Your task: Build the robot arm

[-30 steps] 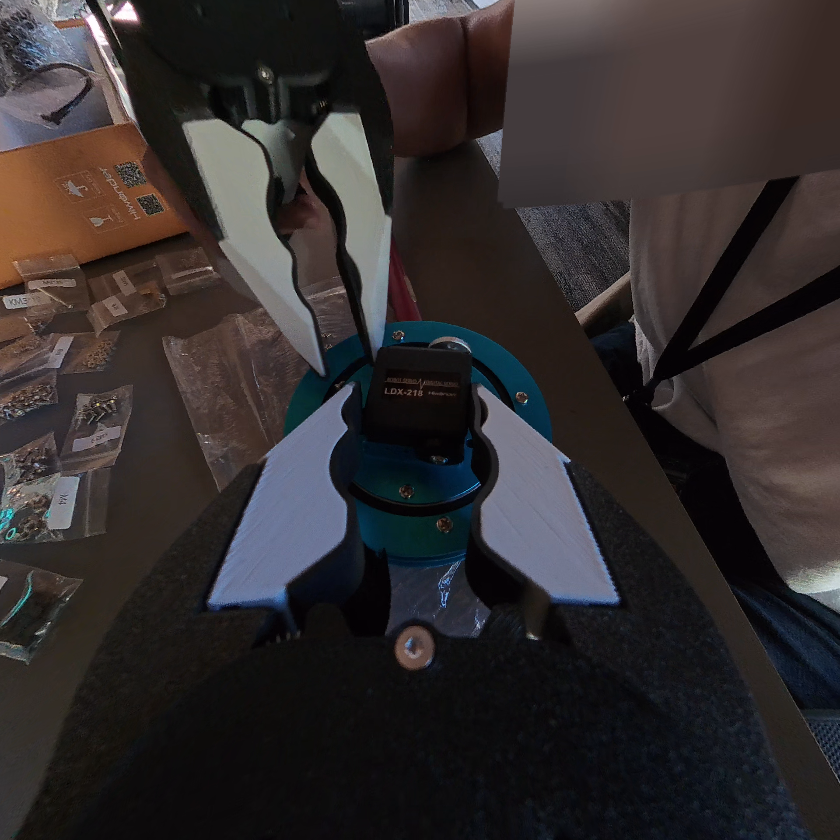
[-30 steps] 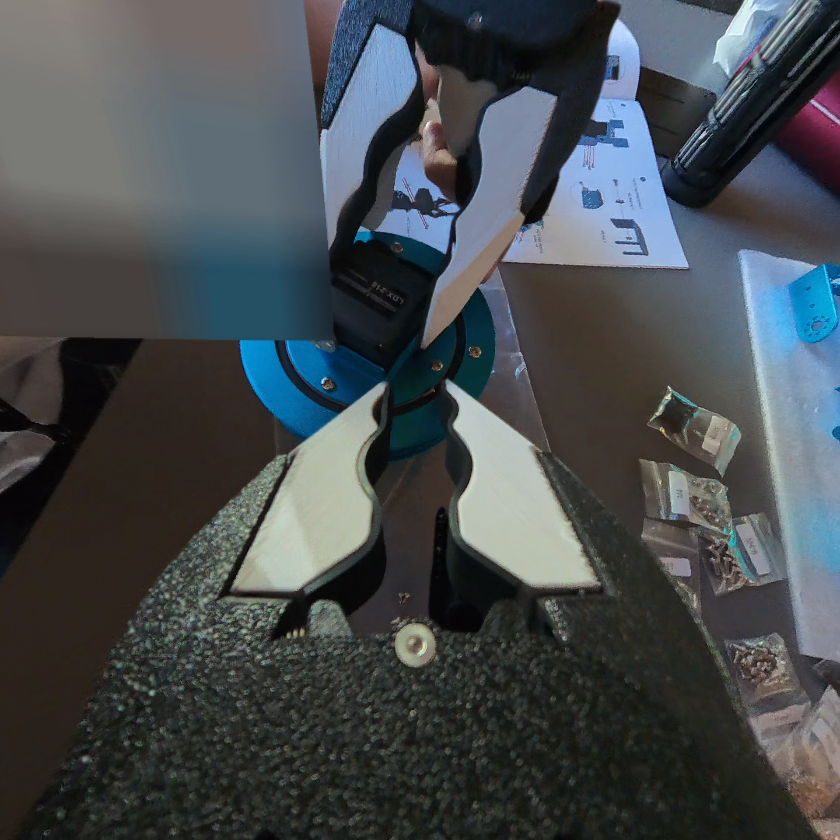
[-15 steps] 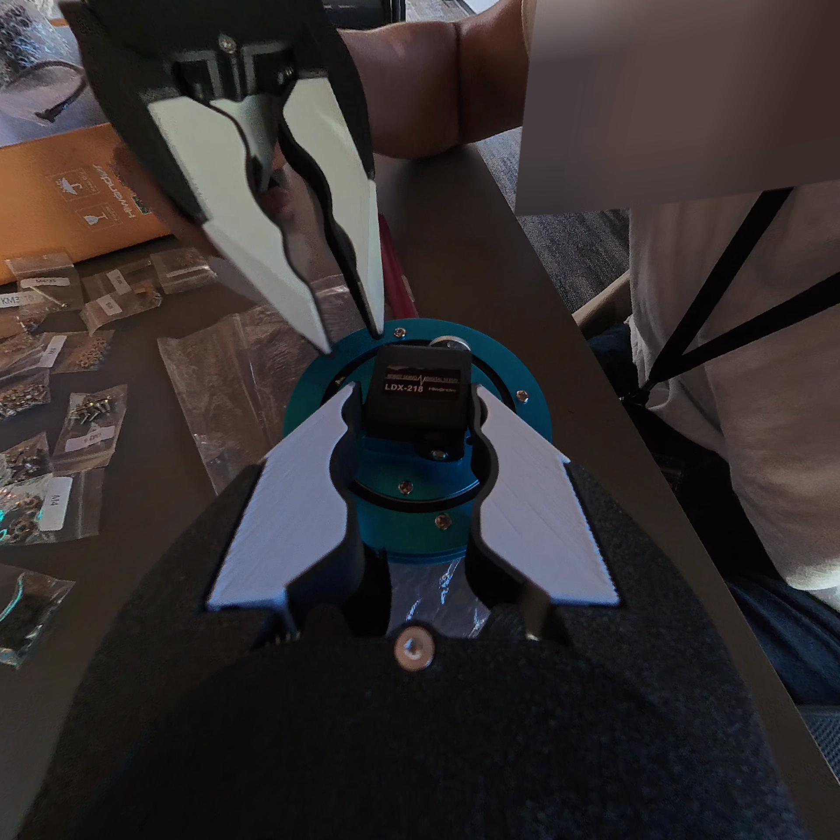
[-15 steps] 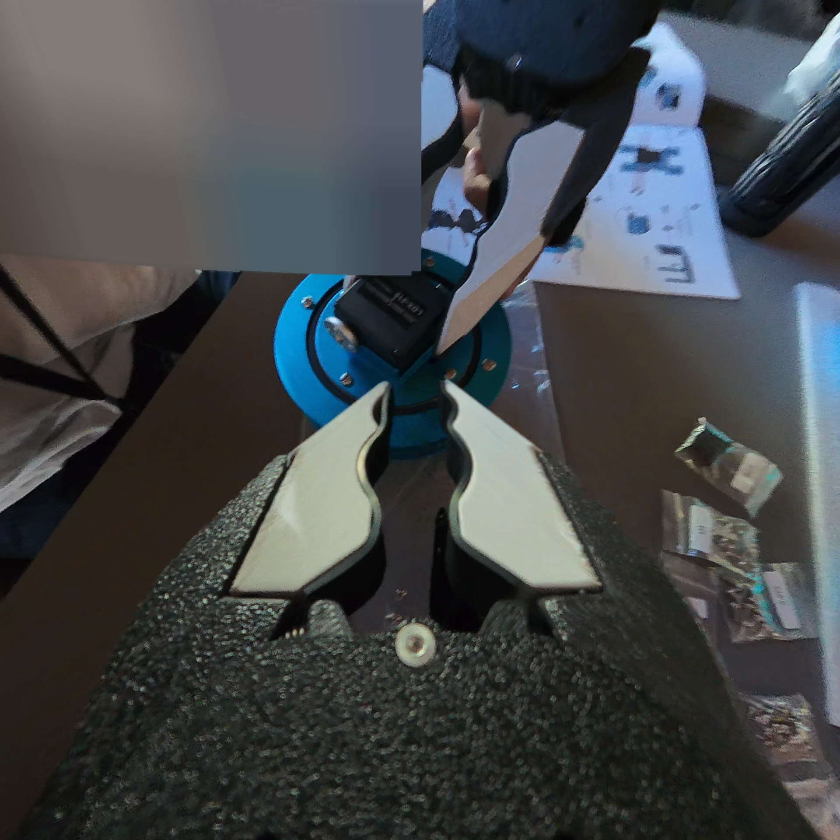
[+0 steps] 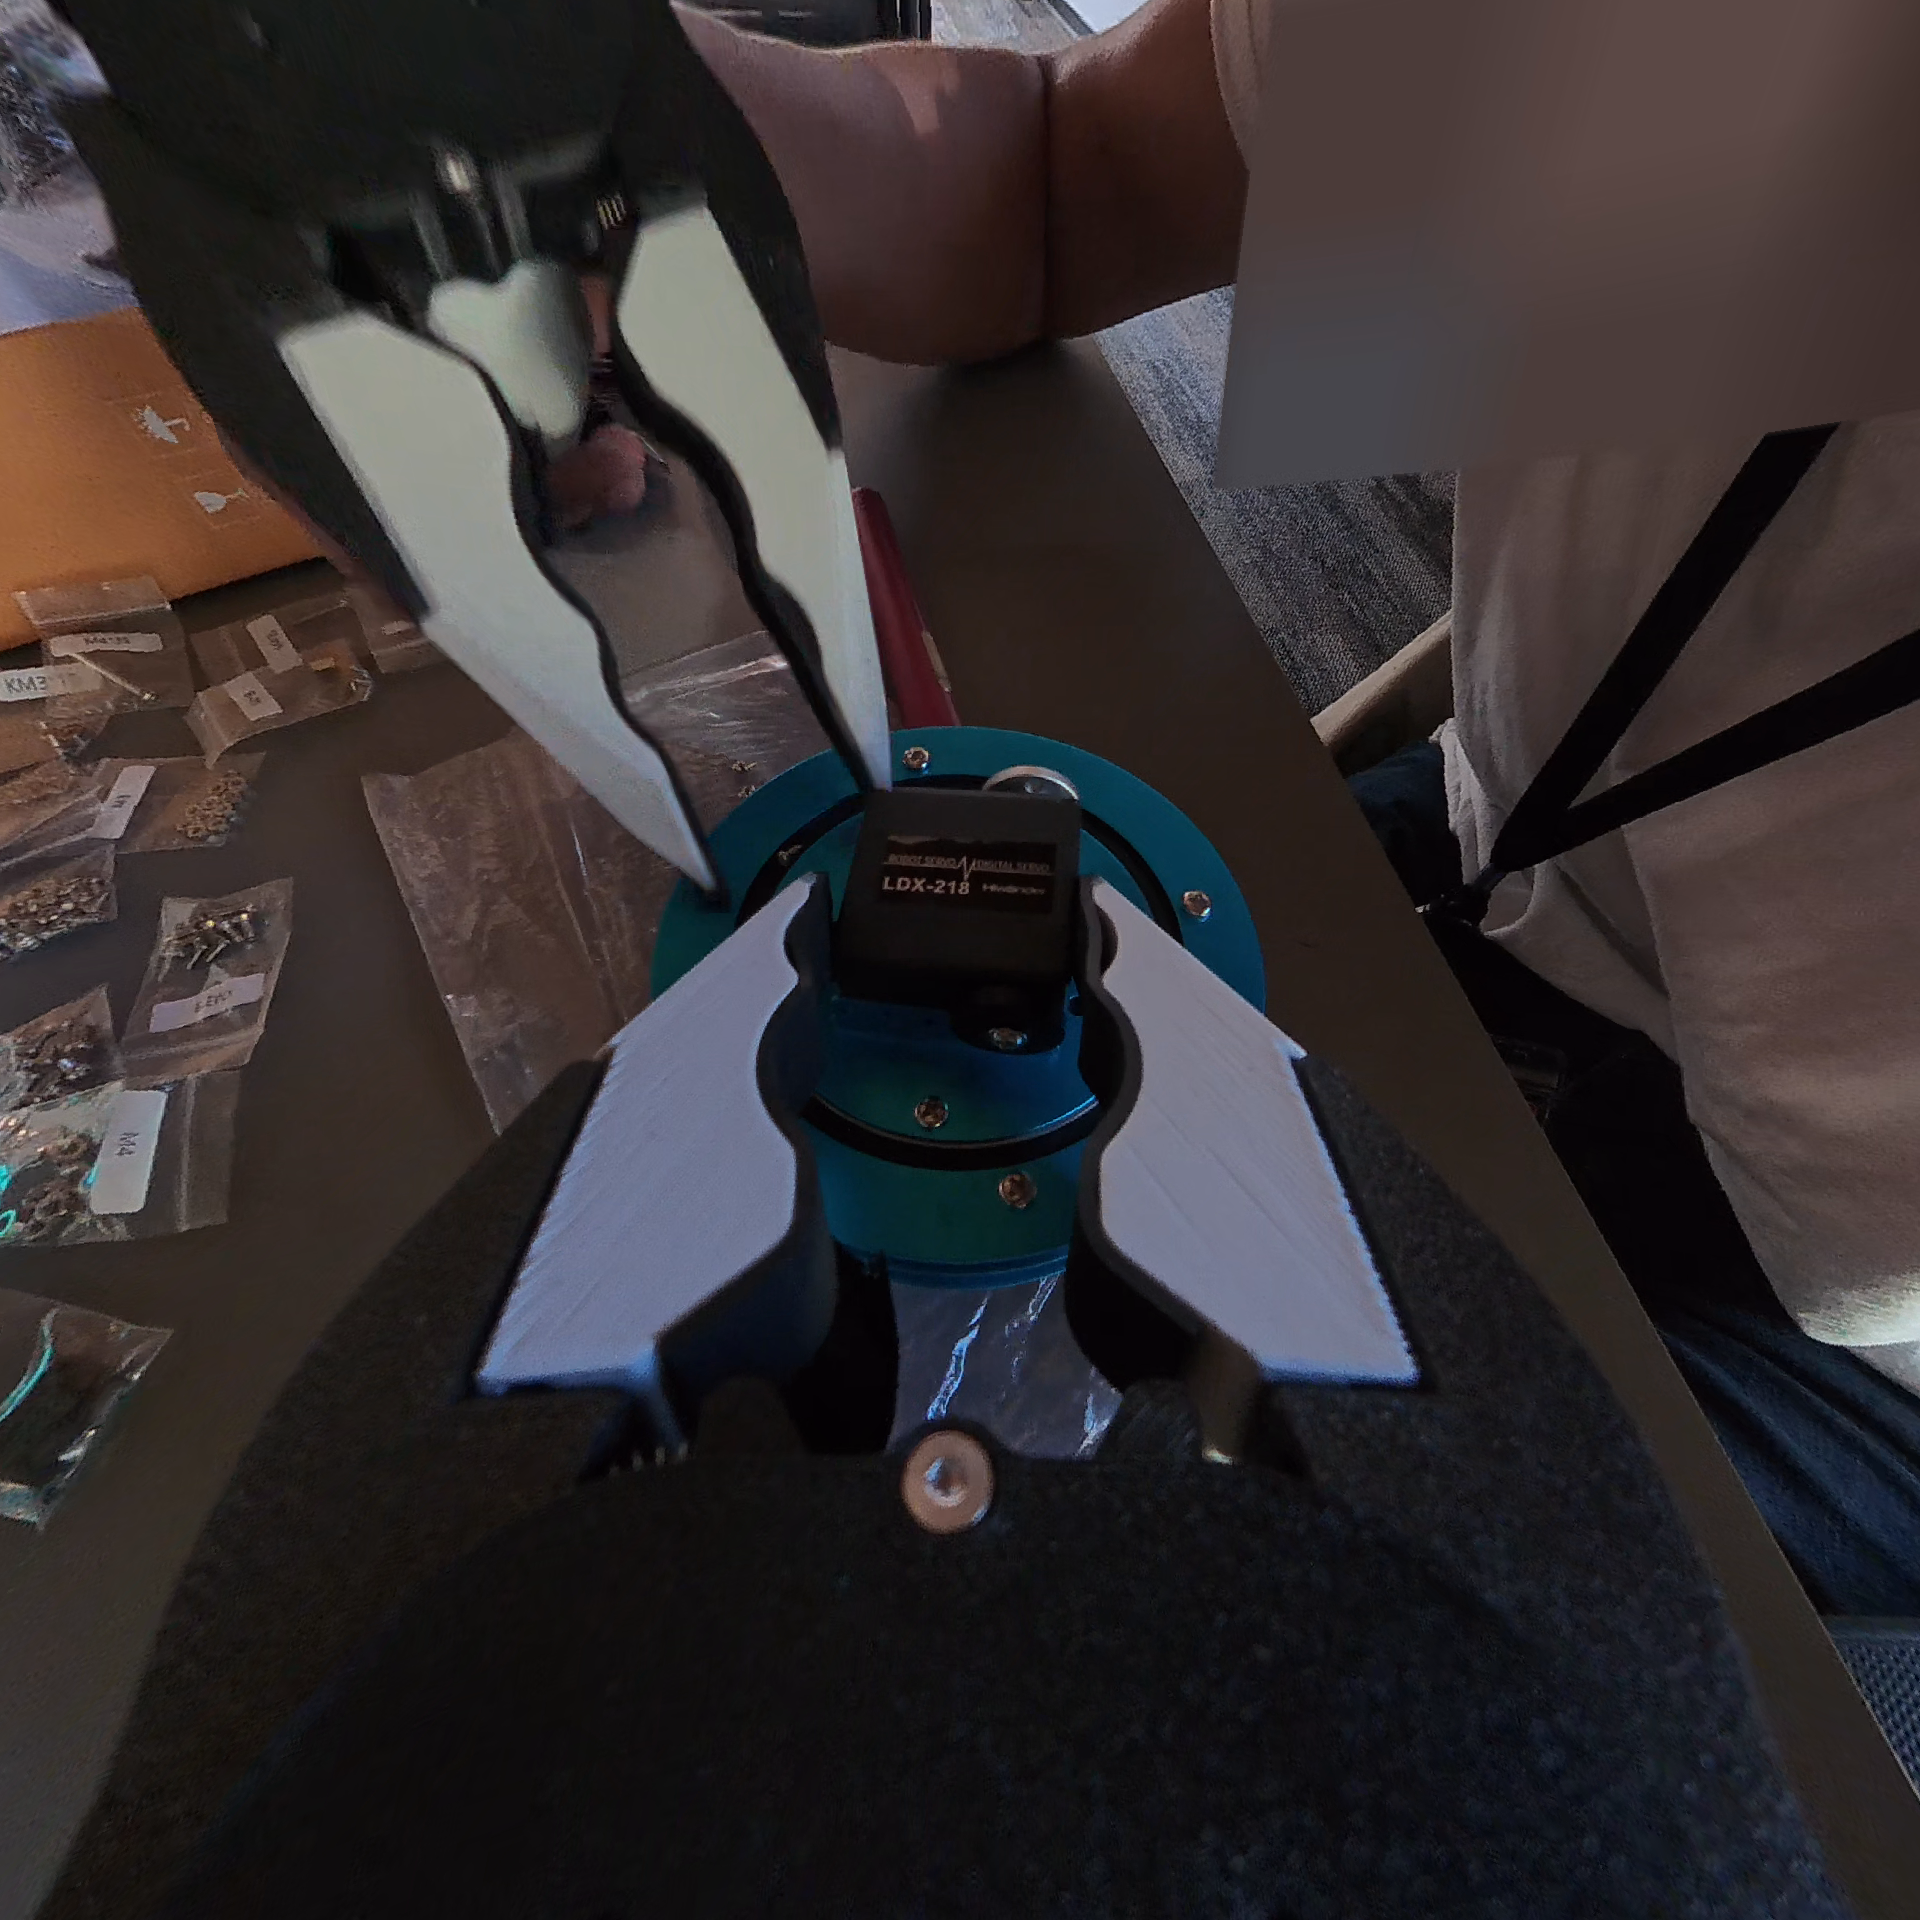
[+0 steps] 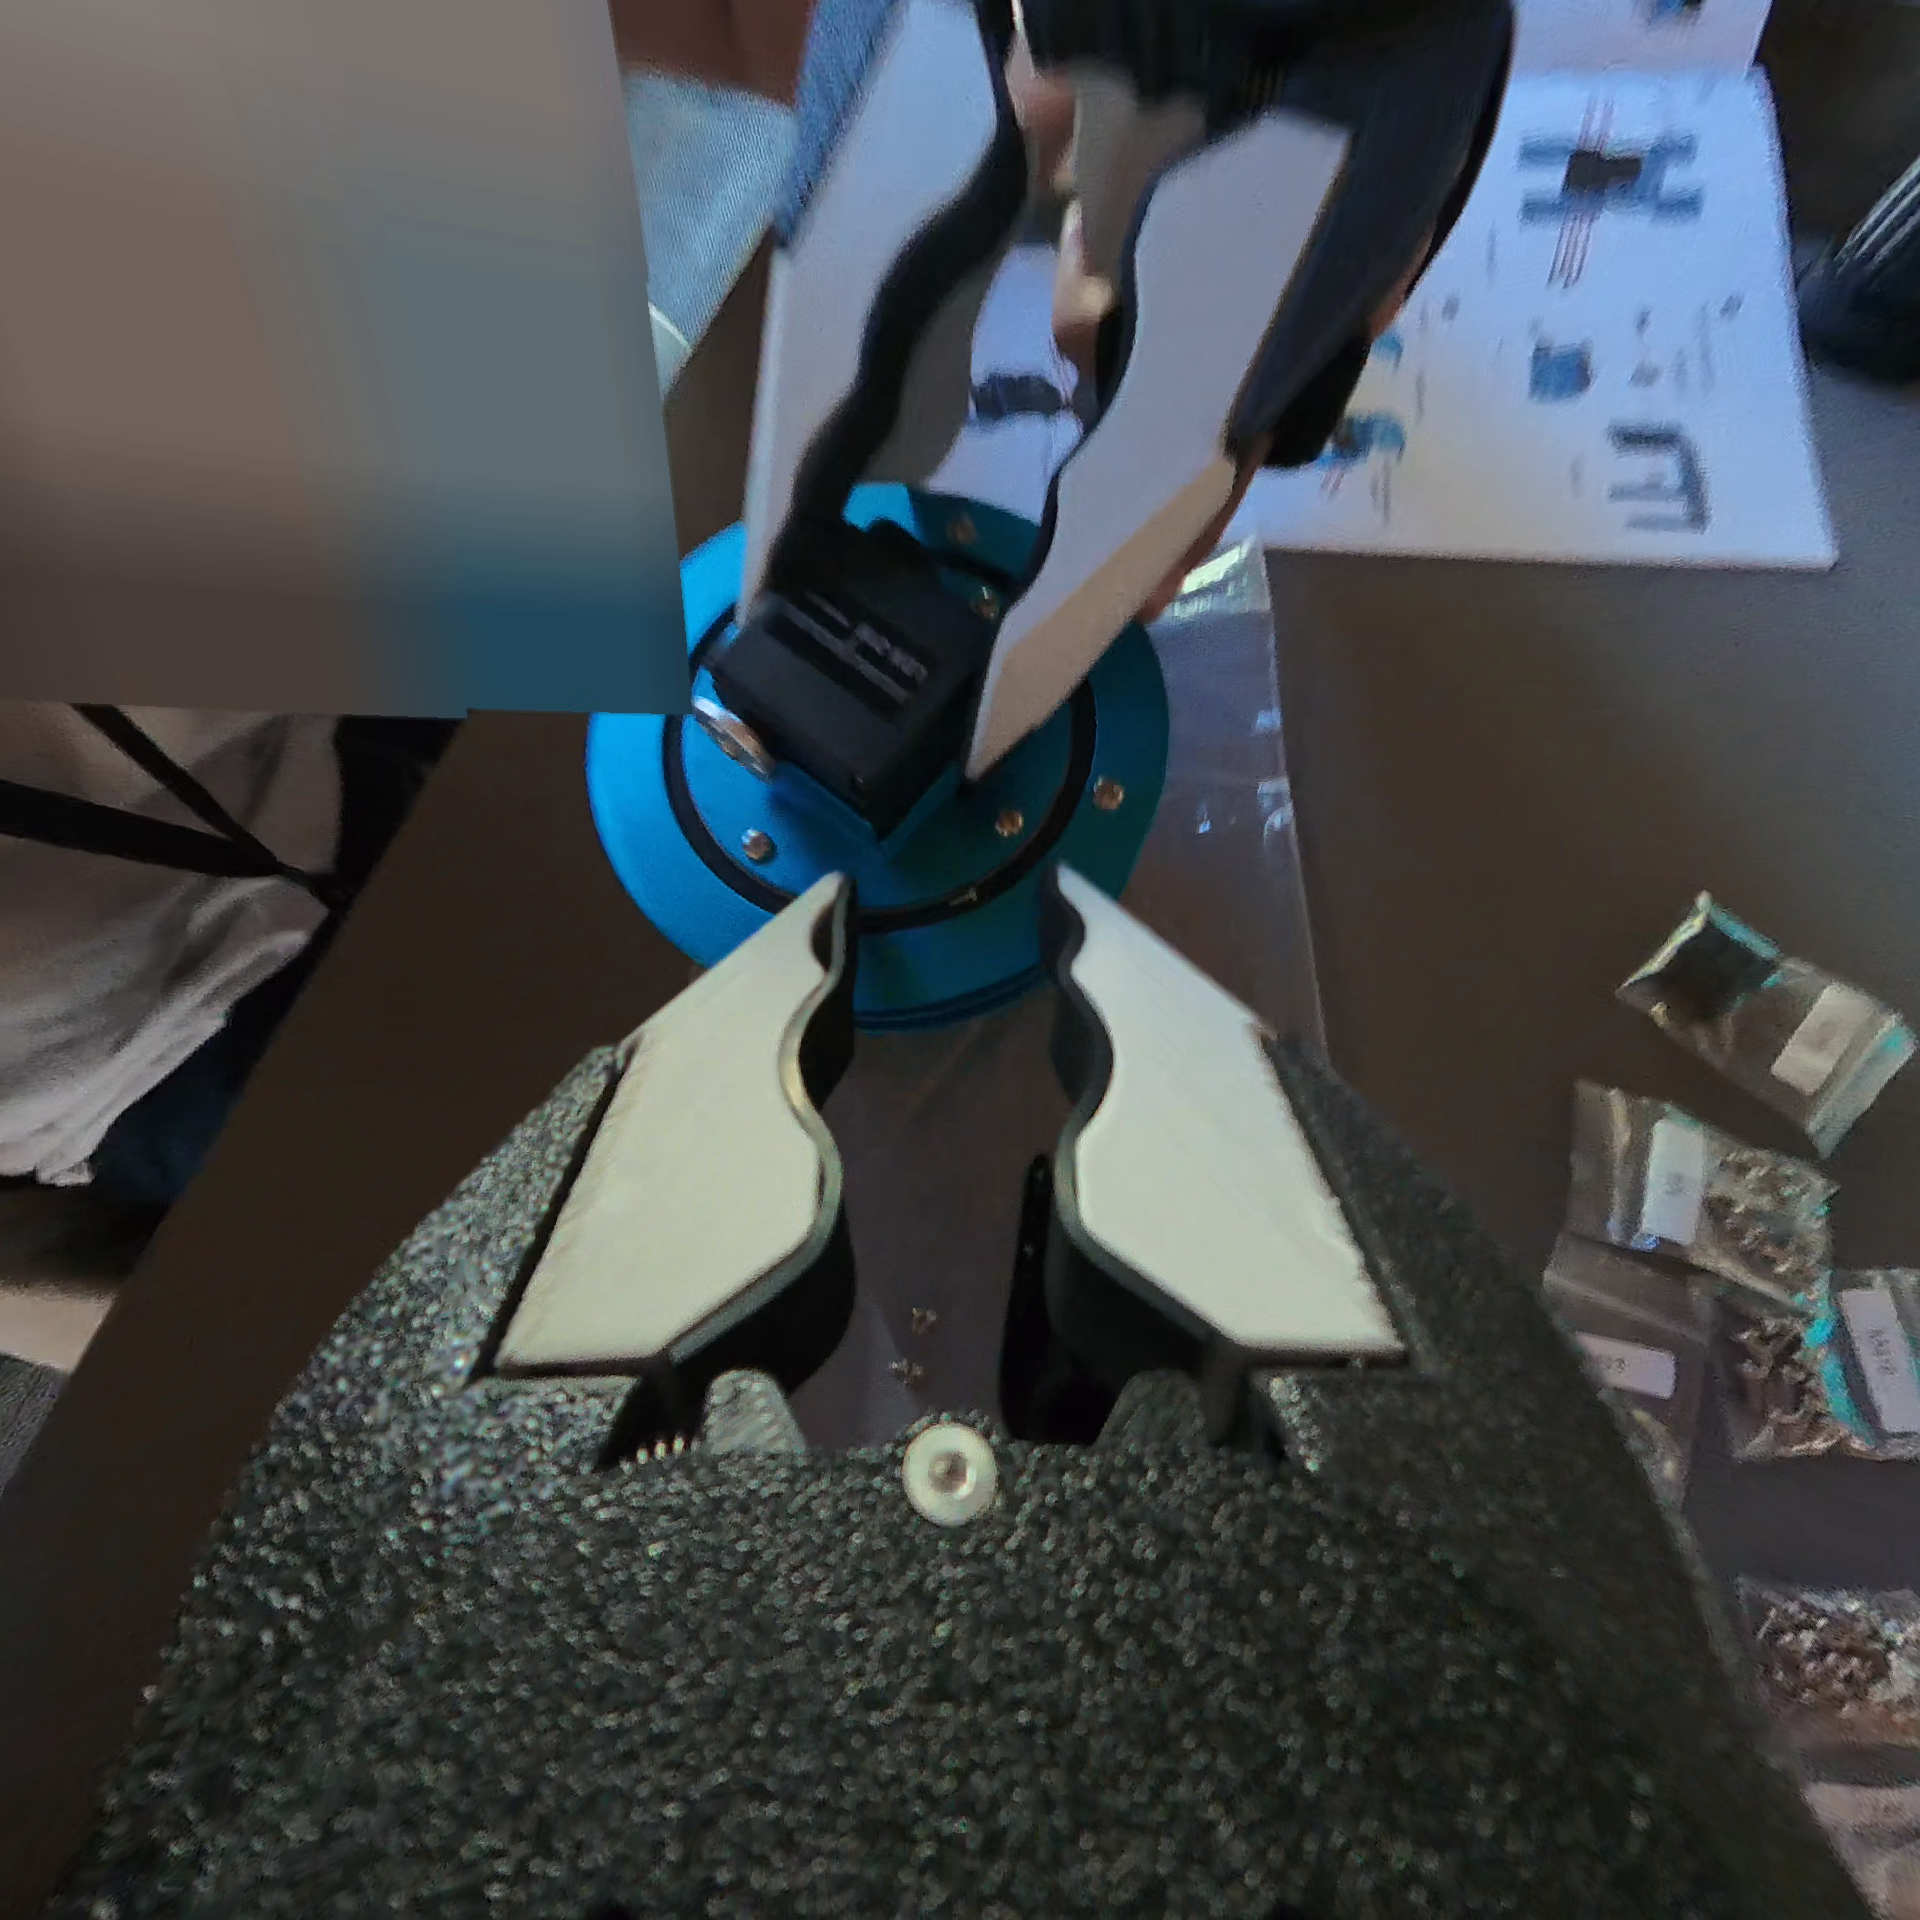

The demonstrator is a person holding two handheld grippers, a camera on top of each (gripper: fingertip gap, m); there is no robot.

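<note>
Left gripper (image 5: 951, 894) has its white fingers set either side of the black servo block (image 5: 958, 899), seemingly clamping it, on the blue round base (image 5: 940, 1205) at the near table edge. Right gripper (image 6: 951, 894) hangs part open and empty, its tips at the base's rim. Judgement: keep the left grip square while the right works beside the clear bags (image 6: 1766, 1023)

black servo block (image 5: 956, 894), teal round base (image 5: 1195, 935), orange box (image 5: 94, 468), white-fingered tools
</note>
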